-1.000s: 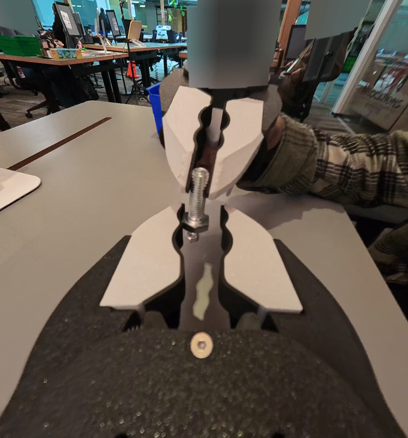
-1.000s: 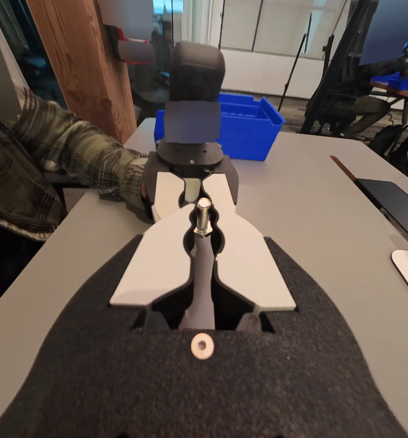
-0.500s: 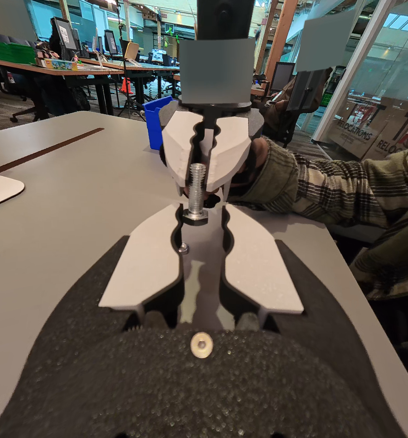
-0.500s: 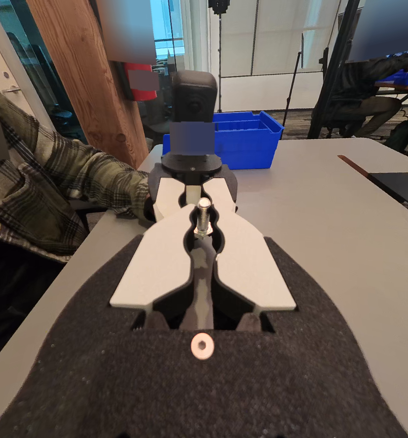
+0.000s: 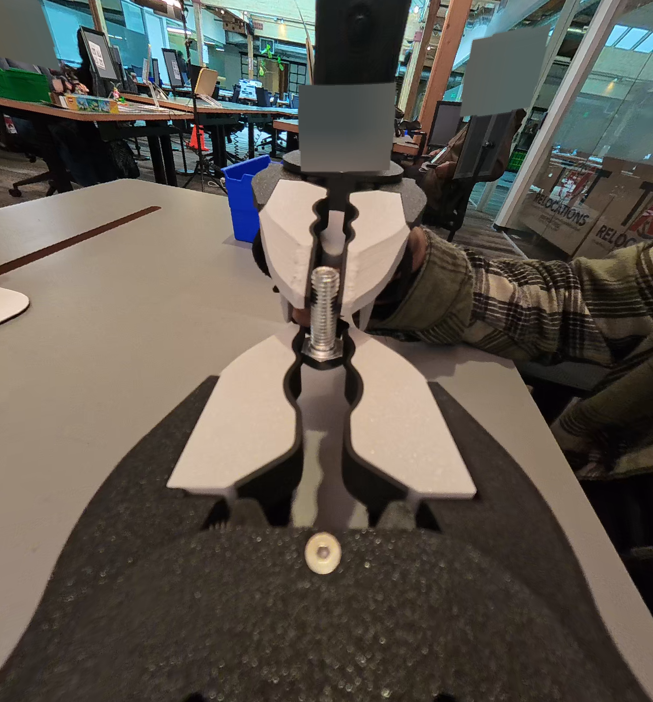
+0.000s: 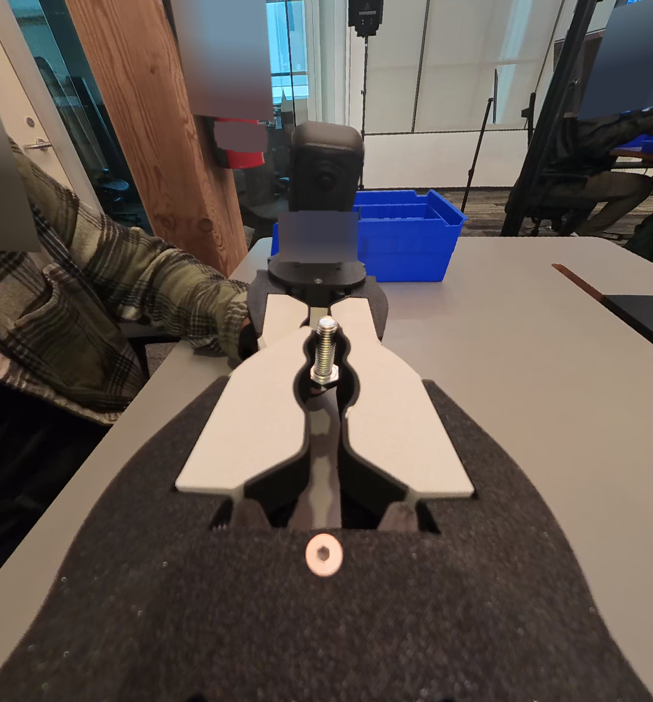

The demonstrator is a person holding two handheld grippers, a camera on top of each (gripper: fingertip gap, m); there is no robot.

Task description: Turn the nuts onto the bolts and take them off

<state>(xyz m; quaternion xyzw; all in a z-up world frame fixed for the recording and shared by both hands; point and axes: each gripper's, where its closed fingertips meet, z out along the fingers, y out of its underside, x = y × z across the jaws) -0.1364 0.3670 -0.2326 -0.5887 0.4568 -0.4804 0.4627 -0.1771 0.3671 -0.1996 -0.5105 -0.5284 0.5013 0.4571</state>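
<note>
- Left gripper (image 5: 321,342): white plastic fingers pinched on a silver hex nut (image 5: 321,351), which sits in the notch right at the tips.
- Right gripper (image 6: 326,342): its fingers are drawn in close around the zinc-plated threaded steel bolt (image 5: 323,304). It looks like a pinch on the shank, just past the left tips.
- The bolt stands roughly upright between the two facing grippers, nut at its lower end.
- Risk: turning with the two axes misaligned could cross-thread or jam the nut.
- Risk: smooth hard plastic on round metal threads could let the bolt spin in the grip or drop.
- Risk: the nut has thin flats and could pop out of the scalloped notch.
- Matte grey table (image 5: 127,304) lies below both grippers; a glossy blue plastic bin (image 6: 404,243) sits far ahead of the right one.
</note>
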